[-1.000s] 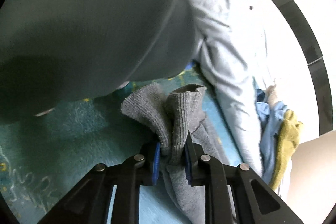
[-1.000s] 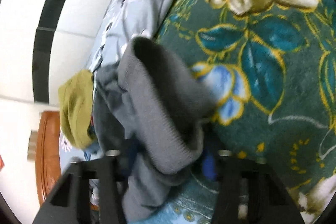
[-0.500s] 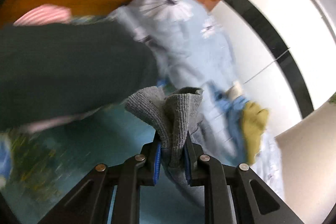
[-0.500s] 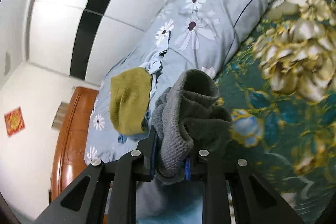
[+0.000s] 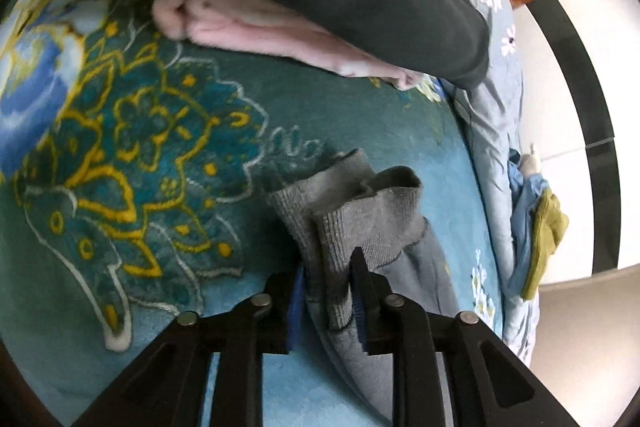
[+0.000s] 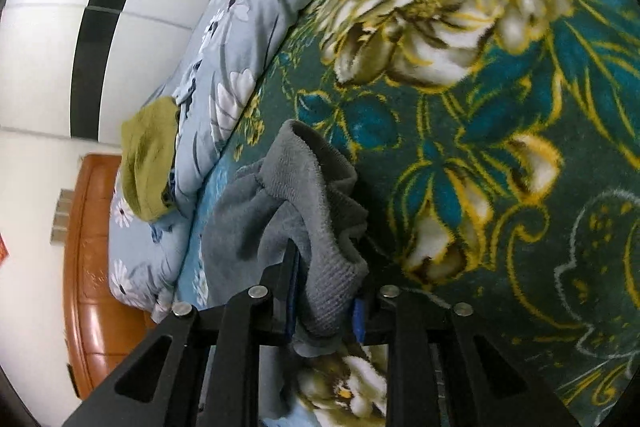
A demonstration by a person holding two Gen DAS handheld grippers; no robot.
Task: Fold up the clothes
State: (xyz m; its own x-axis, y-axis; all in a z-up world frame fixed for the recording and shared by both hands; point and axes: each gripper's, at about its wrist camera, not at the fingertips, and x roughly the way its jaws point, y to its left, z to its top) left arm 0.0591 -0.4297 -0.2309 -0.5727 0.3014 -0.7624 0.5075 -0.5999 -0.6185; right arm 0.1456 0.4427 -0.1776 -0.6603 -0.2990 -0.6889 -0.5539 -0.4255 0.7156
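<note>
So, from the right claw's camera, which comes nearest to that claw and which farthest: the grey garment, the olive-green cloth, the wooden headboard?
1. Grey garment: bunched between the right claw's pads.
2. Olive-green cloth: up to the left, on the flowered pale-blue quilt.
3. Wooden headboard: far left, beyond the quilt's edge.

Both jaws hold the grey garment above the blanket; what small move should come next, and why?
Probably draw the two grippers apart. The left gripper and right gripper each pinch a bunched ribbed edge of the grey garment, so it cannot lie flat on the blanket yet.
</note>
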